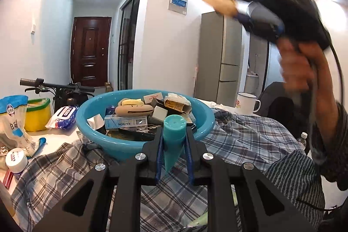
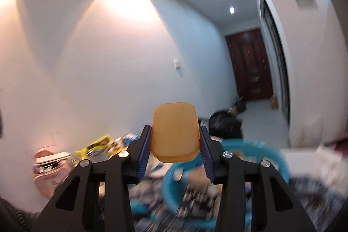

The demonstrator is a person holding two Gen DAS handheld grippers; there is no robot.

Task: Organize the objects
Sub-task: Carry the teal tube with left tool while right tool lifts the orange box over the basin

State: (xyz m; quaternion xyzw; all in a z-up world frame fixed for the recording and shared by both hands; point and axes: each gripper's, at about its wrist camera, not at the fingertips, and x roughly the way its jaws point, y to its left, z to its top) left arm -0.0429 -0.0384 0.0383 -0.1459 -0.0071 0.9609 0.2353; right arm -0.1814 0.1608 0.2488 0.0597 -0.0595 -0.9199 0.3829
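We've got the left gripper pinching a teal tube near the blue basin, right gripper clamping an orange plastic case up high. Both look light, slick; grip the flat sides.

A home: hallway with wooden door, fridge, cluttered plaid-covered table.

A dark red door closes the hallway, a grey fridge stands right — a white enamel mug sits near it, and scooter handlebars show at left.
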